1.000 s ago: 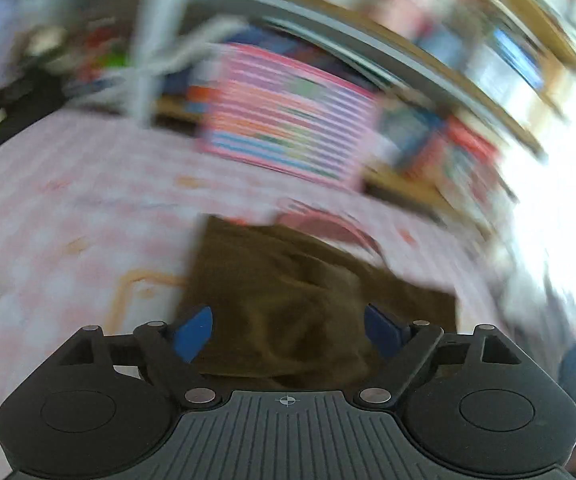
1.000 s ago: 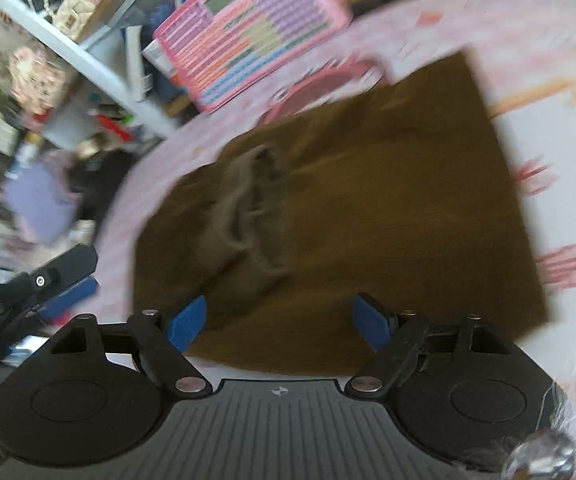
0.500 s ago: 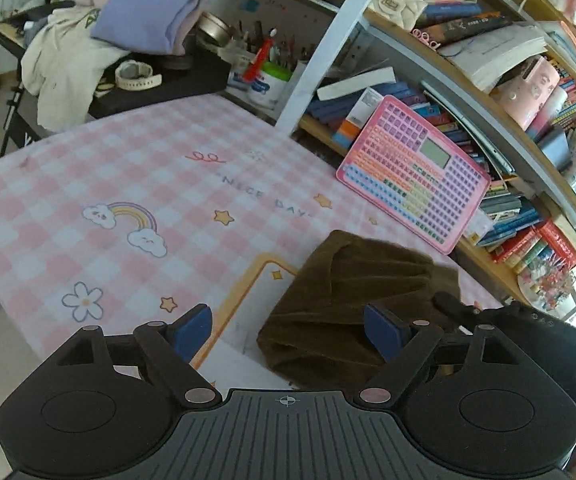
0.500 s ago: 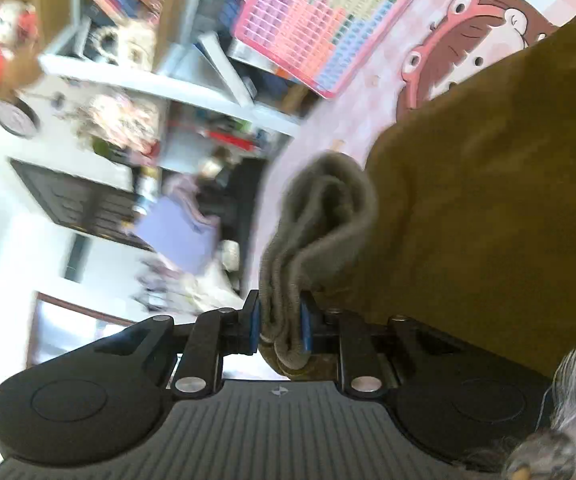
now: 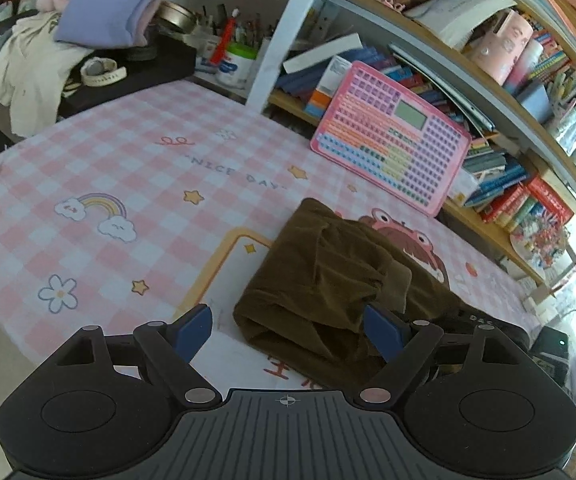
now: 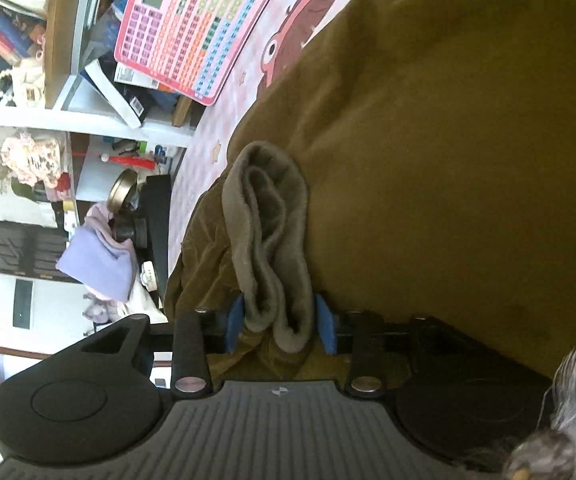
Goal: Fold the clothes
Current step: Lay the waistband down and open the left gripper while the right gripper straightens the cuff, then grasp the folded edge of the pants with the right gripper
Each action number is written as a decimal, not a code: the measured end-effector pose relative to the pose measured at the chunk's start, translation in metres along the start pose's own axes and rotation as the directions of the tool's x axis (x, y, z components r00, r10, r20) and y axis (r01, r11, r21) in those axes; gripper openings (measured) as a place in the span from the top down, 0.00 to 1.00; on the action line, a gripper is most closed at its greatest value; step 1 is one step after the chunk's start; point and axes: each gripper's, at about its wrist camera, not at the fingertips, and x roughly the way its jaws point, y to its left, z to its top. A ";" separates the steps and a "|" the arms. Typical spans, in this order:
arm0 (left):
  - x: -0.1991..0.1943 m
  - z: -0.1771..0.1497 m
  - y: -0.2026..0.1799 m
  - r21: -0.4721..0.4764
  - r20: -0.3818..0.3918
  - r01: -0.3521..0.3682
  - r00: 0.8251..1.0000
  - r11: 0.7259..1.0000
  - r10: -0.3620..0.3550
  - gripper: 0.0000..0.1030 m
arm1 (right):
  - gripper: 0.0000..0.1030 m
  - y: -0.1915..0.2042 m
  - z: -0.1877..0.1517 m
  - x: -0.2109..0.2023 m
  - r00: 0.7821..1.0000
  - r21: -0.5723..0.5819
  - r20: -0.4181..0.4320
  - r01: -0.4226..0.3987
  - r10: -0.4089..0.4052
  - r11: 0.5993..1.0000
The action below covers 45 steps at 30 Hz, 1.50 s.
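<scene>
A brown garment (image 5: 328,272) lies folded on the pink checked tablecloth (image 5: 107,160). My left gripper (image 5: 288,322) hovers open over its near left edge, with nothing between its pads. In the right wrist view the garment (image 6: 448,160) fills the right side. Its thick grey-brown ribbed cuff (image 6: 271,232) sticks up between the blue pads of my right gripper (image 6: 279,320). That gripper's jaws are opening, and the pads still touch the bunched cuff on both sides. The right tool's black housing (image 5: 492,332) shows beyond the garment in the left wrist view.
A pink keypad toy (image 5: 392,136) leans against a crowded bookshelf (image 5: 488,60) at the table's far edge. A dark side table (image 5: 147,68) at the far left carries lilac and cream clothes (image 5: 103,4). The table's near left edge drops to the floor.
The right gripper closed on the cuff, rolled sideways and has since loosened around it. The left gripper drew back, so more tablecloth shows and the garment looks smaller and folded.
</scene>
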 end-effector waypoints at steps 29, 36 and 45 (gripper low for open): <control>0.031 -0.034 -0.024 0.532 -0.145 0.157 0.985 0.832 -0.093 0.12 | 0.26 0.059 -0.162 -0.095 0.645 -0.339 0.553 0.752 -0.528 0.565; 0.032 -0.034 -0.026 0.562 -0.148 0.149 0.986 0.813 -0.078 0.12 | 0.22 0.059 -0.168 -0.096 0.629 -0.312 0.547 0.766 -0.553 0.562; 0.037 -0.041 -0.044 0.539 -0.118 0.071 0.993 0.839 -0.009 0.12 | 0.20 0.051 -0.145 -0.102 0.693 -0.387 0.513 0.714 -0.506 0.584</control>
